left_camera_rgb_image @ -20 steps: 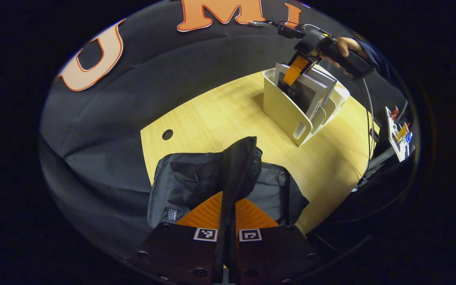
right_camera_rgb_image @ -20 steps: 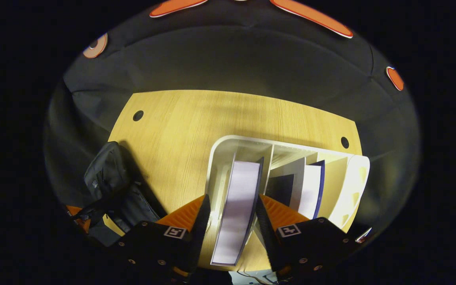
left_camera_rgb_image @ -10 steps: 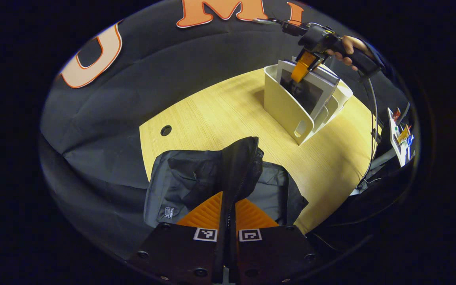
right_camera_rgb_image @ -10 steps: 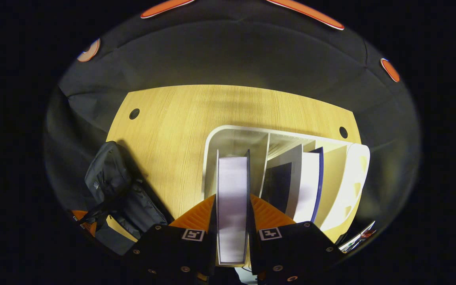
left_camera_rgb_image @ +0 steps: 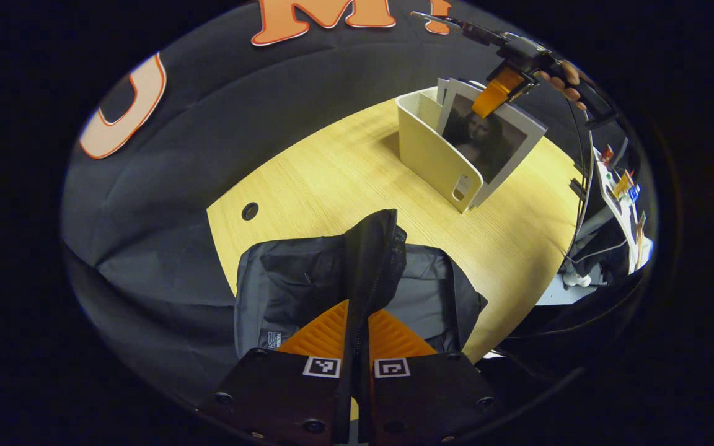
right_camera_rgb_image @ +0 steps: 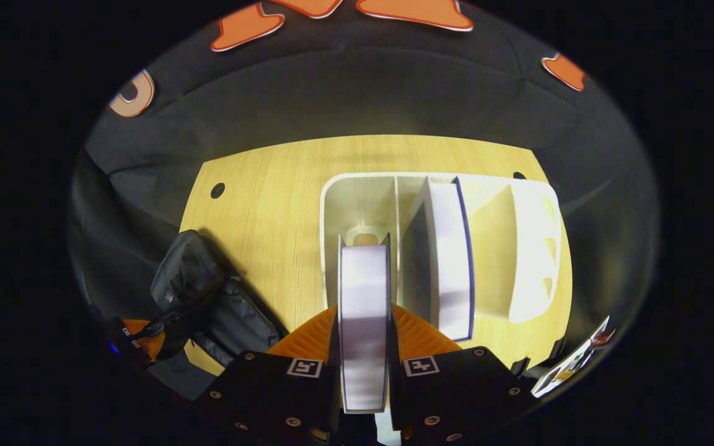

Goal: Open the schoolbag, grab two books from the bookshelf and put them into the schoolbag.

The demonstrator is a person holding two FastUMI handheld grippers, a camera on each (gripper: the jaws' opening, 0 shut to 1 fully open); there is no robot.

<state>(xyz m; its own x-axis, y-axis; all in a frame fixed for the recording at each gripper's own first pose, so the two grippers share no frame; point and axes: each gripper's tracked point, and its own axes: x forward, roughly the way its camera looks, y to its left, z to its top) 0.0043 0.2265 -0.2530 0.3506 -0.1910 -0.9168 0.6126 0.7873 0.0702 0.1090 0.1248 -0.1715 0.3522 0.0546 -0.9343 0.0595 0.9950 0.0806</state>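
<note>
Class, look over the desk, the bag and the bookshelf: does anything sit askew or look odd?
Nothing is spilled or damaged. One book, clamped in the right gripper, stands raised out of the bookshelf, and the left gripper pinches the schoolbag's flap upright.

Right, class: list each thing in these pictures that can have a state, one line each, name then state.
schoolbag: open, flap held up
left gripper: shut on the schoolbag's flap
right gripper: shut on a book
book: gripped, partly lifted out of the bookshelf
second book: standing in the bookshelf
bookshelf: upright on the table
</note>
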